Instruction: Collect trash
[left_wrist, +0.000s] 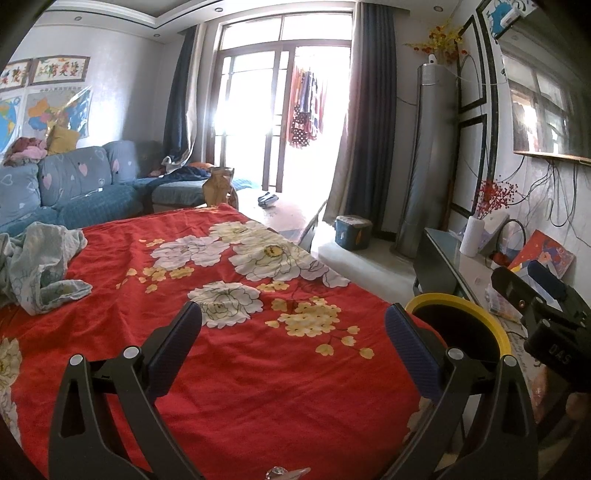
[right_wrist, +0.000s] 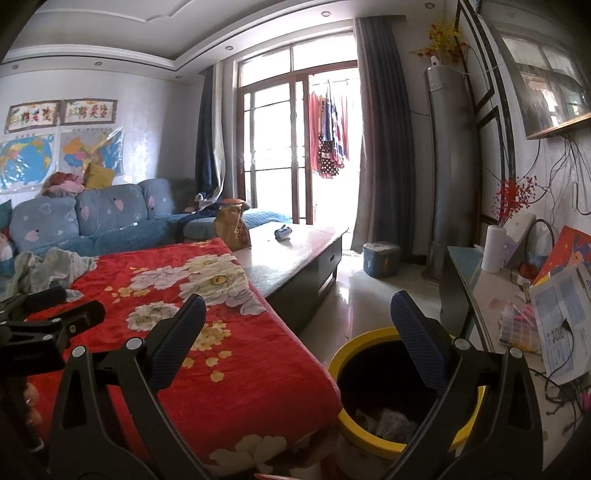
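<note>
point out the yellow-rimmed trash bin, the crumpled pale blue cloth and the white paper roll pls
Yellow-rimmed round trash bin (right_wrist: 334, 363): right wrist view, on the near-left yellow rim.
Crumpled pale blue cloth (left_wrist: 33, 266): left wrist view, middle of the heap on the red floral cover.
White paper roll (right_wrist: 493, 249): right wrist view, middle of its side.

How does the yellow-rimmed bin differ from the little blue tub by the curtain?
The bin has a bright yellow rim and stands open, with scraps inside; the blue tub is closed with a lid. The bin sits beside the red flowered blanket, close to the cameras; the tub sits far off near the curtain. Both stand upright on the floor.
</note>
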